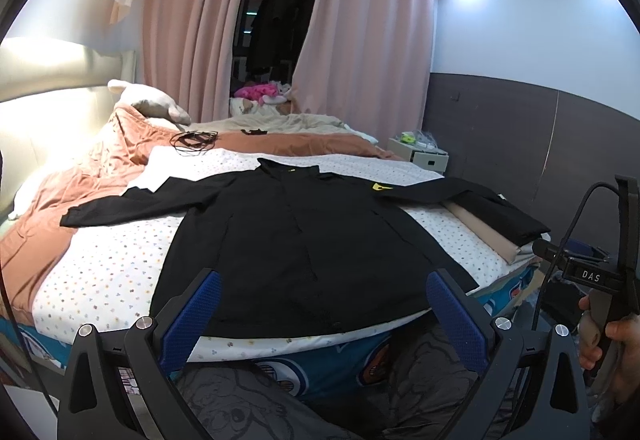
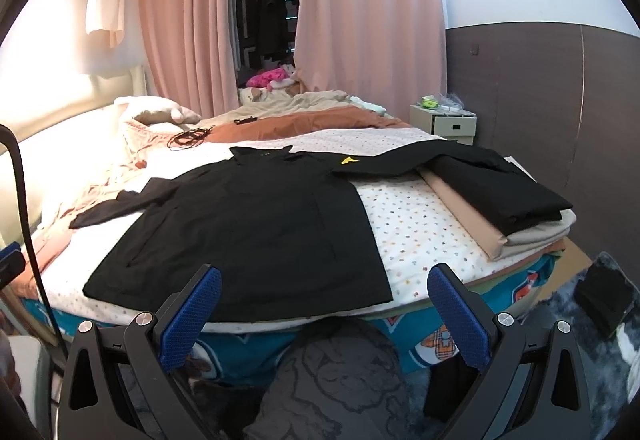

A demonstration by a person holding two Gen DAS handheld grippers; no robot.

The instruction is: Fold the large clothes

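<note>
Two folded cloths (image 2: 500, 200) lie ahead-right of the right gripper (image 2: 324, 316); black jacket (image 1: 296, 240) (spread flat) fronts the left gripper (image 1: 324, 316); both gape empty.

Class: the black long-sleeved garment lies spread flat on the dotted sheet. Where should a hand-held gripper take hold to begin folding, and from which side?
Grip the black long-sleeved garment at the cuff of its outstretched left sleeve, coming in from the bed's left side: the sleeve lies flat and free there, so it should lift across the body easily.
</note>
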